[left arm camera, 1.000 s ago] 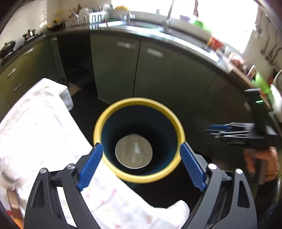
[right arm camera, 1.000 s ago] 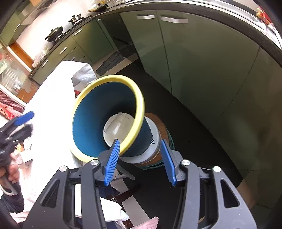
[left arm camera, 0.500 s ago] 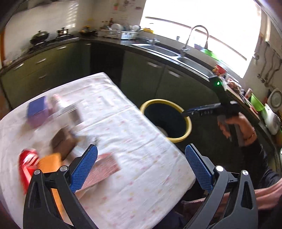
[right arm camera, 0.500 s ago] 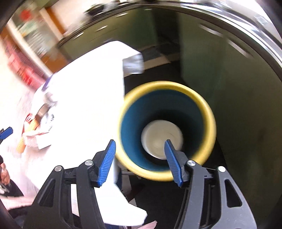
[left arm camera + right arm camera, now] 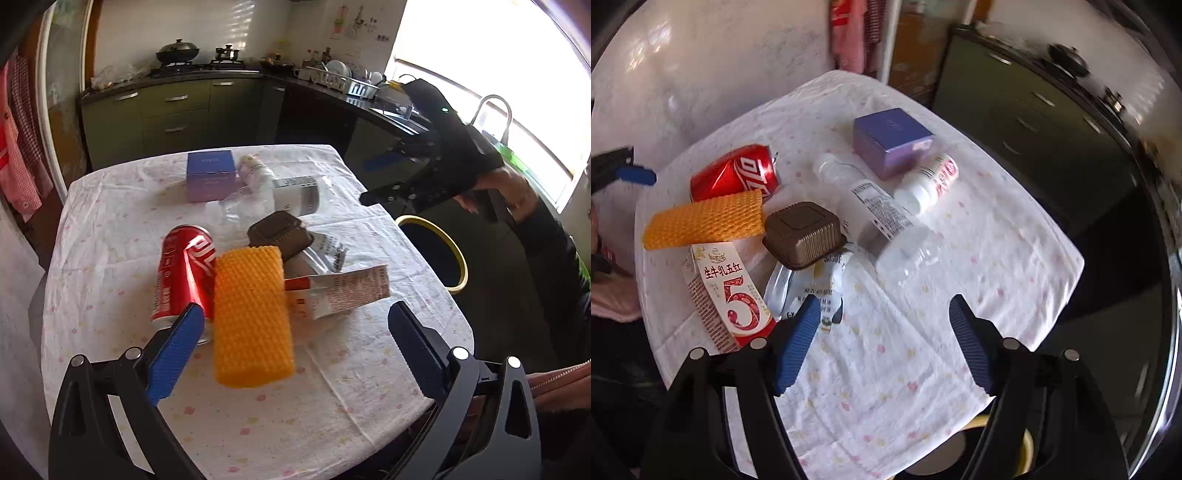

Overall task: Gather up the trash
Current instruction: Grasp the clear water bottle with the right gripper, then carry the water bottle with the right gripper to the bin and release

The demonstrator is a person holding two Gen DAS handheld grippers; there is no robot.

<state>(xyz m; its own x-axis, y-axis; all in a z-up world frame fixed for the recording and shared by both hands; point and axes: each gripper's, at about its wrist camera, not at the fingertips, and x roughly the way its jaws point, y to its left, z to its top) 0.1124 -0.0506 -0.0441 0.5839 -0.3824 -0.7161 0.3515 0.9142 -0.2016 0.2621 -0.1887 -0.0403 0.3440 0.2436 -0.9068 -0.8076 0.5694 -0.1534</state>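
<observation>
Left gripper [image 5: 295, 332] above the near edge of the table draped in a white flower-dotted cloth [image 5: 110, 229], jaws spread to their widest, nothing between them. Right gripper [image 5: 882, 332] over the same cloth, jaws partway apart and opening, empty too. On the cloth: crushed red soda can [image 5: 184, 269] touching yellow ridged sponge [image 5: 251, 314]; brown ribbed plastic tub [image 5: 277, 232], red-and-white milk carton [image 5: 340, 291], clear plastic bottle [image 5: 882, 221], purple cardboard box [image 5: 210, 175]. Yellow-rimmed blue bin [image 5: 436, 251] just beside the table's edge.
</observation>
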